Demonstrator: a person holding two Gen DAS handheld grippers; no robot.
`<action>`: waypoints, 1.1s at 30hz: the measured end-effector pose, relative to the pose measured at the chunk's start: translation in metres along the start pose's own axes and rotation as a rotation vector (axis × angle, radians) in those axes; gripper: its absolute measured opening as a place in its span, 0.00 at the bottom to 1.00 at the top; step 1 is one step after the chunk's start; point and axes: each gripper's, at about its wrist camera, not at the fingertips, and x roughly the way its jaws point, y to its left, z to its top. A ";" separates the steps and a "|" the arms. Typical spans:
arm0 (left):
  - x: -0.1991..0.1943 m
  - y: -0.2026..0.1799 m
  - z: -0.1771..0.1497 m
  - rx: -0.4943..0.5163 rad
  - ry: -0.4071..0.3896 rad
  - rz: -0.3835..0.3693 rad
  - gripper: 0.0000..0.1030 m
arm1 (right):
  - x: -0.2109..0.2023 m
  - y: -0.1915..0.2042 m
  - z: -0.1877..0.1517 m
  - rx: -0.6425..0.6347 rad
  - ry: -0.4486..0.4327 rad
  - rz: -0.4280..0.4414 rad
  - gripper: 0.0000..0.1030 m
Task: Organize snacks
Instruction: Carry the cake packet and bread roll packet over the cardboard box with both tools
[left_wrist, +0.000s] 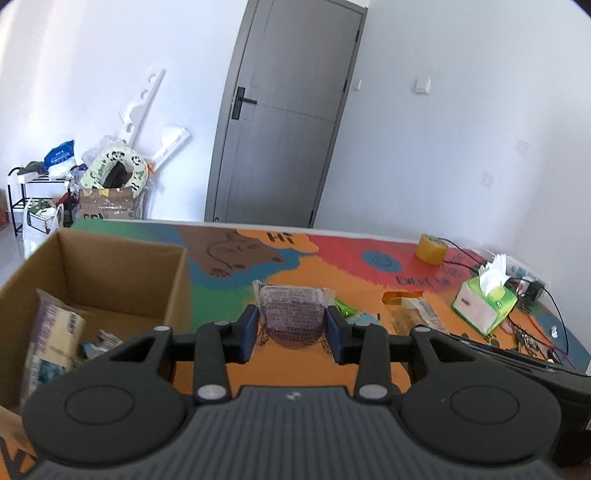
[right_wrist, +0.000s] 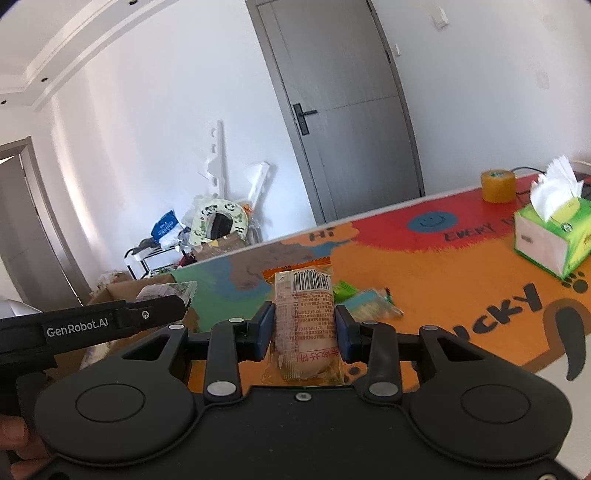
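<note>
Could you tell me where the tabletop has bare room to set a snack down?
Bare orange surface lies between the loose snack packets and the tissue box, and more beyond them toward the tape roll. It is crowded by the cables behind the tissue box, and the cardboard box already holds packets.

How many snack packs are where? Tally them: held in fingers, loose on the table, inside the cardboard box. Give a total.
Held in fingers: 2 (purple pack, orange pack)
Loose on table: 2 (green pack, pale blue pack)
In cardboard box: 2 visible (large pack, small pack)
Total: 6
</note>
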 end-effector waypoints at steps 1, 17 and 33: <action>-0.002 0.003 0.002 -0.002 -0.005 0.003 0.37 | 0.001 0.003 0.001 -0.004 -0.003 0.006 0.34; -0.028 0.051 0.019 -0.055 -0.071 0.079 0.37 | 0.017 0.049 0.015 -0.074 -0.016 0.096 0.34; -0.042 0.114 0.031 -0.143 -0.103 0.178 0.37 | 0.039 0.110 0.030 -0.172 0.002 0.198 0.34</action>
